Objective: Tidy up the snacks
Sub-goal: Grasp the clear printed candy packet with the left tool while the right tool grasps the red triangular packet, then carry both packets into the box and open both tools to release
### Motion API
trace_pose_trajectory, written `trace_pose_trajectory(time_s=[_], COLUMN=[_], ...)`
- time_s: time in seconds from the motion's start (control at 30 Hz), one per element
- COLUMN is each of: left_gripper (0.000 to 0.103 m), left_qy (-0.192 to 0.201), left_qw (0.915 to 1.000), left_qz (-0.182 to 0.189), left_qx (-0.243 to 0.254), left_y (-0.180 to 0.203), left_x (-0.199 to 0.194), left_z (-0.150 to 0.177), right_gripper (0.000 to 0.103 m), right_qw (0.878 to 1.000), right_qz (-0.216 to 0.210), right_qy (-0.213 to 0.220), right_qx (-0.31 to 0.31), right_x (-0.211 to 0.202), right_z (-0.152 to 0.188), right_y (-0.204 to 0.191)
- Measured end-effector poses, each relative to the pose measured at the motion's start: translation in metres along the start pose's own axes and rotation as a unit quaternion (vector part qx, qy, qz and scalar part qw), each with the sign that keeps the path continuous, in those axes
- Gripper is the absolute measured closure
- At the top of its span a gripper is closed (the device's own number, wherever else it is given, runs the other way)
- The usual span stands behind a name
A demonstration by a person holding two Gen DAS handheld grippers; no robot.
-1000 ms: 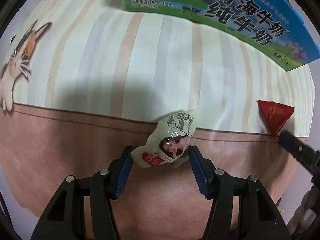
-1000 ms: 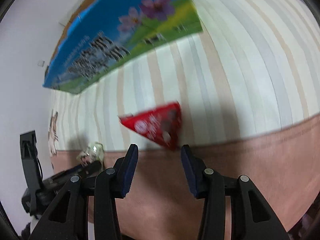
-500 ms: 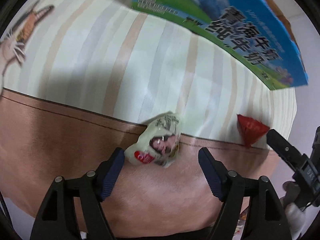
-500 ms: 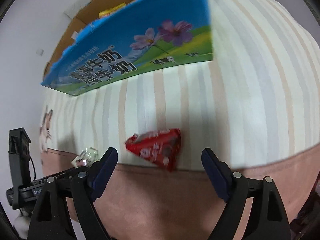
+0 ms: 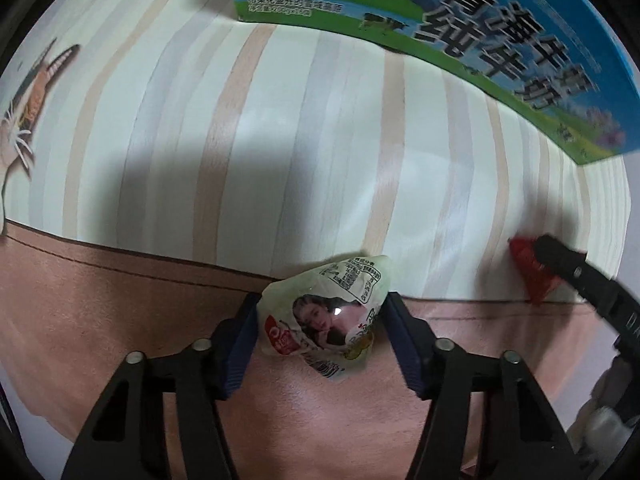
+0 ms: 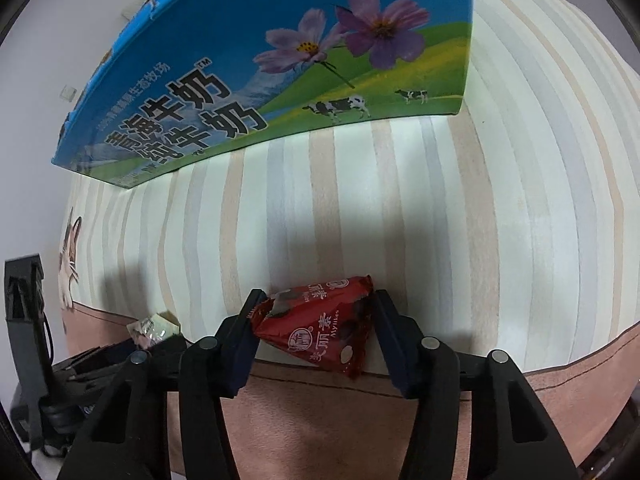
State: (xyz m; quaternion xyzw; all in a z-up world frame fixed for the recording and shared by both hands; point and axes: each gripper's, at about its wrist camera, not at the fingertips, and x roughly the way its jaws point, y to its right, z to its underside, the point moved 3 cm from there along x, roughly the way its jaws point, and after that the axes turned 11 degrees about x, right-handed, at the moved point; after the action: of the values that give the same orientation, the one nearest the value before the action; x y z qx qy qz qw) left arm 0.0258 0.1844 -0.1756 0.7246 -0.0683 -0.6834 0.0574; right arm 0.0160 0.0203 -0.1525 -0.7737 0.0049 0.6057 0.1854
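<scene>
A pale green snack packet with a woman's face printed on it sits between the blue pads of my left gripper, which is shut on it above the brown border of the cloth. A red triangular snack packet sits between the pads of my right gripper, which is shut on it. In the left wrist view the red packet shows at the right, partly behind my right gripper's finger. In the right wrist view the green packet shows at the lower left.
A blue and green milk carton box stands at the back of the striped tablecloth; it also shows in the left wrist view. A cat drawing marks the cloth's left side.
Both grippers moved forward over their packets and closed. The left pads now press the green packet and the right pads press the red packet; half a second ago both stood wide open.
</scene>
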Motion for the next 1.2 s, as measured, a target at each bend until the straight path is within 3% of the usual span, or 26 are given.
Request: trace_pose_trajectory(time_s=[0.3,0.53,0.73,0.87,1.07,1.2], left_gripper=[0.054,0.054,0.054,0.054,0.054,0.054], left_qy=[0.0,0.043,0.113,0.133,0.139,0.105], left_qw=[1.0,0.9981,0.9894,0.986,0.9825,0.9859], left_qz=[-0.001,0.043,0.074,0.052,0.014,-0.005], left_qx=[0.004,0.009,0.053,0.085,0.123,0.13], left_y=[0.03,0.047,0.083,0.081,0.087,0.084], left_x=[-0.015,-0.079,-0.163,-0.205,-0.212,-0.188], left_z=[0.019,0.01,-0.046,-0.093,-0.154,-0.184], right_gripper=[0.05,0.05,0.05,0.05,0.05,0.05], right_qw=[0.999,0.993,0.986,0.984,0.988,0.993], right_qz=[-0.04,-0.112,-0.156,-0.158,-0.123,-0.093], right_qy=[0.006,0.017,0.062,0.084,0.09,0.065], right_qx=[0.018,0.041,0.018,-0.005,-0.029,-0.03], right_x=[-0.016,-0.063,-0.13,-0.162,-0.162,-0.14], right_z=[0.007,0.005,-0.028,-0.07,-0.129,-0.156], right_y=[0.004,0.0,-0.029,-0.05,-0.073,-0.076])
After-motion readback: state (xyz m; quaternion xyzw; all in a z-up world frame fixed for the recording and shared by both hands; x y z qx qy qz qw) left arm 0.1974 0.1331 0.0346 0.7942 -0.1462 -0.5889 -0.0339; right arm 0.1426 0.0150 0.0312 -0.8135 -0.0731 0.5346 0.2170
